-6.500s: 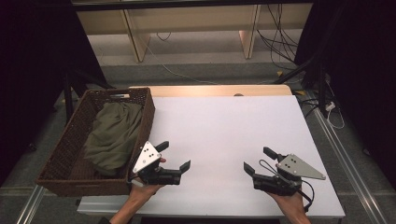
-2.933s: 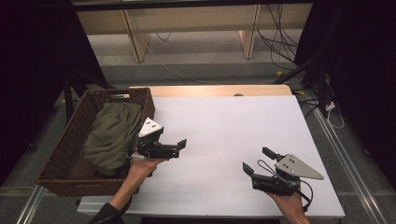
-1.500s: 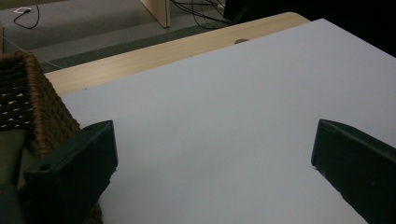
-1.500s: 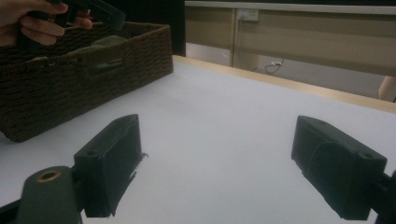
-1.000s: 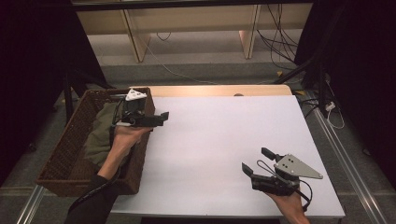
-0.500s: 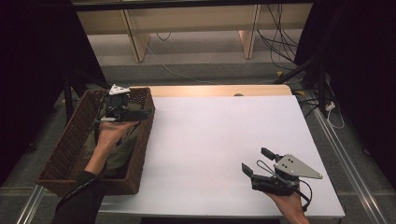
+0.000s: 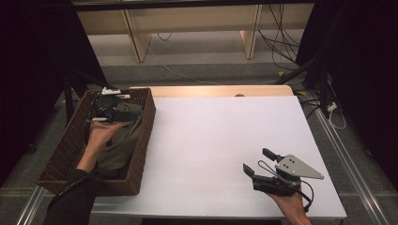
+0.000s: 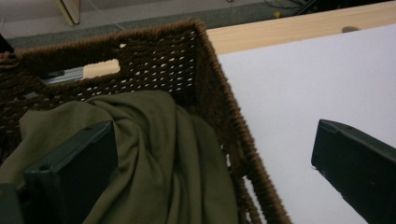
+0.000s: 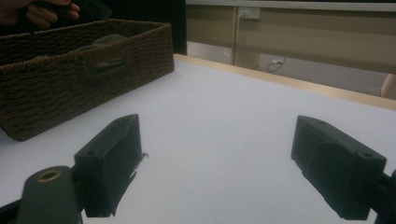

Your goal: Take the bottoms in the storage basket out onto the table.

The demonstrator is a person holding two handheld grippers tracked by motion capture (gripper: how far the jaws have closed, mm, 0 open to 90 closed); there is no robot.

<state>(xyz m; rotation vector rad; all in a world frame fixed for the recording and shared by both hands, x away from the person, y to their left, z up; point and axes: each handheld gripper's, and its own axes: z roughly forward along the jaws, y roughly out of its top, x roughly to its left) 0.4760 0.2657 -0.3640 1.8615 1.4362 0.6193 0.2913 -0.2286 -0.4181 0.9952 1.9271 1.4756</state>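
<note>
A dark brown wicker basket [image 7: 144, 140] stands at the table's left edge with a crumpled olive-green cloth [image 7: 123, 140] inside. My left gripper [image 7: 118, 110] hovers over the basket's far end, open and holding nothing. In the left gripper view its jaws straddle the basket's right wall [image 8: 212, 98], one above the cloth [image 8: 154, 154] and one above the white table [image 8: 299, 84]; the left gripper [image 8: 210, 135] touches neither. My right gripper [image 7: 256, 160] rests low near the front right of the table, open and empty. The right gripper [image 9: 217, 135] looks across the white surface toward the basket [image 9: 93, 79].
The white tabletop [image 7: 225, 136] has a wooden strip [image 7: 216, 90] along its far edge. Shelving legs and cables lie on the floor behind. In the right gripper view a hand [image 9: 37, 11] shows above the basket.
My left gripper has travelled from the table's front, up and left, to above the far end of the basket. The right gripper has stayed put.
</note>
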